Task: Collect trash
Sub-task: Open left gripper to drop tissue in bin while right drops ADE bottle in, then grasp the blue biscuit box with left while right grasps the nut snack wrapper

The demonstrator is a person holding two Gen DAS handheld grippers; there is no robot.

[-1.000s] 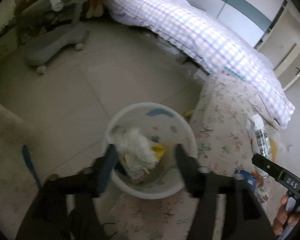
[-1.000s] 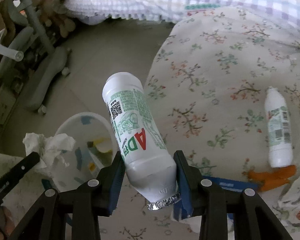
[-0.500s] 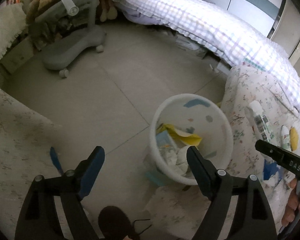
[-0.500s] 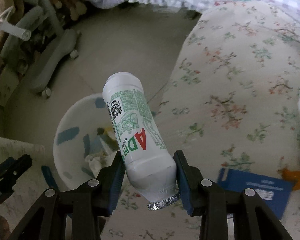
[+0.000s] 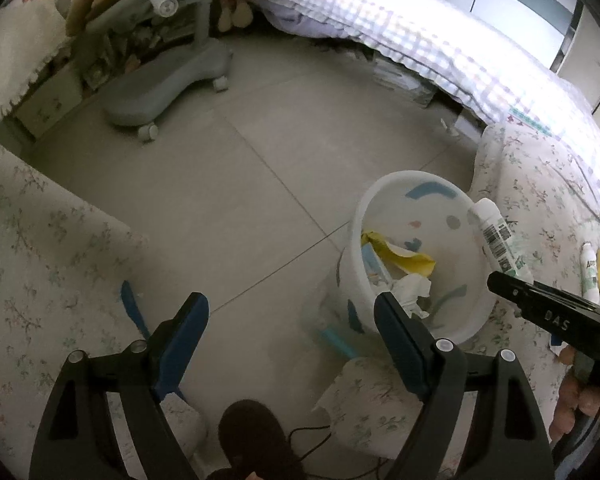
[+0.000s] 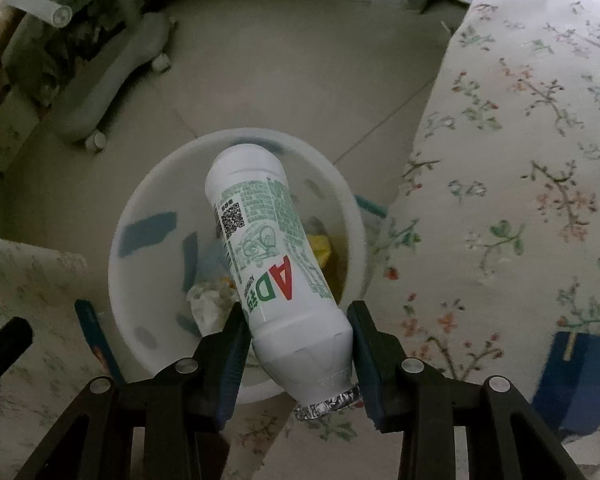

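A white trash bin (image 5: 380, 200) stands on the tile floor beside a floral-covered surface; inside lie crumpled tissue (image 5: 414, 286) and yellow paper (image 5: 404, 256). My left gripper (image 5: 288, 312) is open and empty, to the left of the bin and above the floor. My right gripper (image 6: 296, 330) is shut on a white AD milk bottle (image 6: 268, 248), held tilted right over the bin (image 6: 140, 208). In the left wrist view the bottle (image 5: 496, 236) sits at the bin's right rim. A second white bottle (image 5: 590, 268) lies on the floral surface.
A grey rolling chair base (image 5: 168, 84) stands at the back left. A checked bed quilt (image 5: 440, 36) runs along the back right. A blue box (image 6: 580, 376) lies on the floral cover (image 6: 520, 160). A dark slipper (image 5: 256, 436) is at the bottom.
My right gripper has carried the bottle left until it is over the bin. My left gripper has let go of the tissue into the bin, opened wide and drawn back to the left.
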